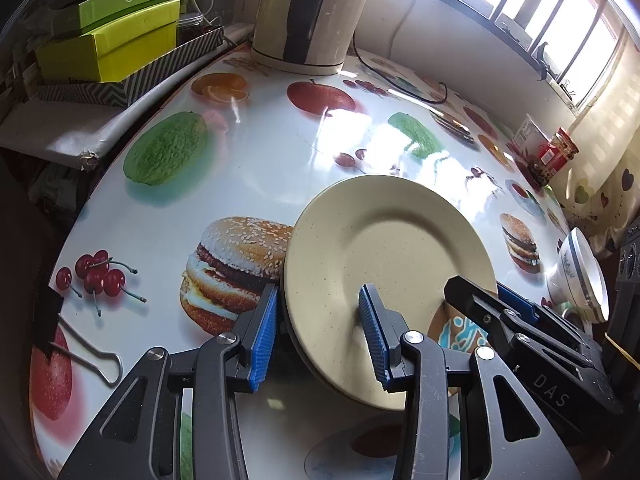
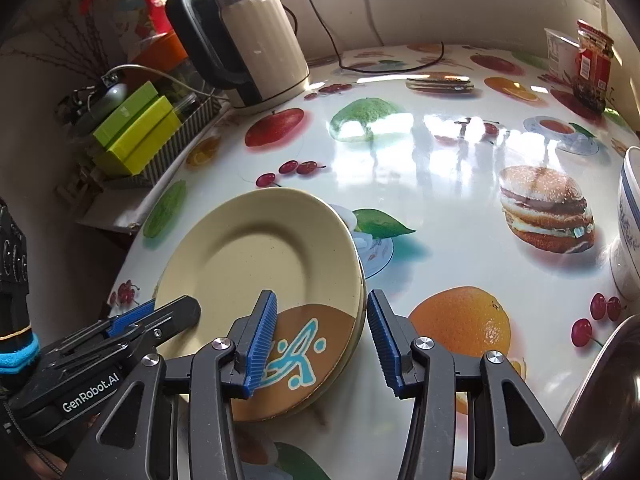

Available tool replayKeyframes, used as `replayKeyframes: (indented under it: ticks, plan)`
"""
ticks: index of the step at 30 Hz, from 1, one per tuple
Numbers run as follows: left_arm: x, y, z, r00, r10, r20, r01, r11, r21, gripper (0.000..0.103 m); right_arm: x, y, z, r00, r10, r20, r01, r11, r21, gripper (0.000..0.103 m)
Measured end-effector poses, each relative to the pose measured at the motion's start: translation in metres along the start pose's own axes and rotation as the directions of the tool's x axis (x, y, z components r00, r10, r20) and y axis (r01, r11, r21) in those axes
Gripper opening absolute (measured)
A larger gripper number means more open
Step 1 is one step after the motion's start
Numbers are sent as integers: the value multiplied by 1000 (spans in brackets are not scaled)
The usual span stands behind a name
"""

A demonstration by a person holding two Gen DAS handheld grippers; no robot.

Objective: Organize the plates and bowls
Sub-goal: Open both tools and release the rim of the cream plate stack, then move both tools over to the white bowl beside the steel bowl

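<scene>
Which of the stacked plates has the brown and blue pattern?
The lower plate, under the plain cream plate; its brown patch with blue squiggles peeks out at the near edge.

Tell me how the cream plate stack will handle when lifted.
Likely stiff: the plate stack holds its round shape. Probably slippery: its top face looks smooth. The stacked rims sit slightly offset, so plates may slide apart if tilted.

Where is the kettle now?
The kettle stands at the table's far edge, right of the green boxes, beyond the plates.
</scene>
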State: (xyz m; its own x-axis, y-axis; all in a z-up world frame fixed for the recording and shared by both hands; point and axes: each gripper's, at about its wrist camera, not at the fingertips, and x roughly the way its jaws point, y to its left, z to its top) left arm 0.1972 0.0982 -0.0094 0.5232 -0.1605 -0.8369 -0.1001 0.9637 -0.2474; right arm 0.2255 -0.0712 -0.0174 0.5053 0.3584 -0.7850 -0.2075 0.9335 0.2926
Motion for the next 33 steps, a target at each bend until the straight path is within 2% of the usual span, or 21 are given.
replayKeyframes:
  ticks: [12, 21, 27, 33]
  plan:
    - [3, -4, 5, 1000, 12, -2, -12, 1000, 19, 41, 2, 0, 9, 1000, -19, 7, 19, 1000, -9, 47]
    - [-26, -3, -6, 999, 10, 43, -11, 1000, 13, 43, -17, -2, 5, 998, -37, 41, 37, 999, 3, 47]
    - [-52, -8, -16, 997, 9, 81, -10, 1000, 12, 43, -44, 3, -5, 995, -60, 83, 63, 997, -32, 56]
    - [-77, -25, -30, 990, 11, 143, -22, 997, 76, 43, -72, 8, -16, 989, -84, 123, 90, 995, -47, 61]
